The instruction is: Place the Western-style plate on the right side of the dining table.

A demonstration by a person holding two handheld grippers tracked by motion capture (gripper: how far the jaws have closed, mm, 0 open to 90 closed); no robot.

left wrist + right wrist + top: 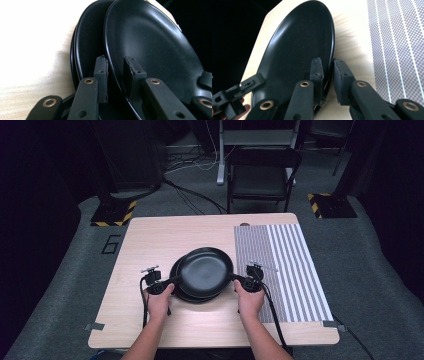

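1. This is a recording lab or test studio, not a home or kitchen: a lone light-wood tabletop (150, 245) stands on grey carpet (60, 285) in a dark room, lit from above
2. Black stand bases edged in yellow-and-black hazard tape (114, 213) sit on the carpet at both far corners of the table, as on camera or light rigs
3. Loose cables (192, 195) trail across the floor behind the table
4. A plain black folding chair (262, 177) stands beyond the far edge, before a white metal frame (257, 139)
5. A marker "6" (111, 243) is taped on the carpet, and grey tape tabs (94, 326) mark the table's near corners
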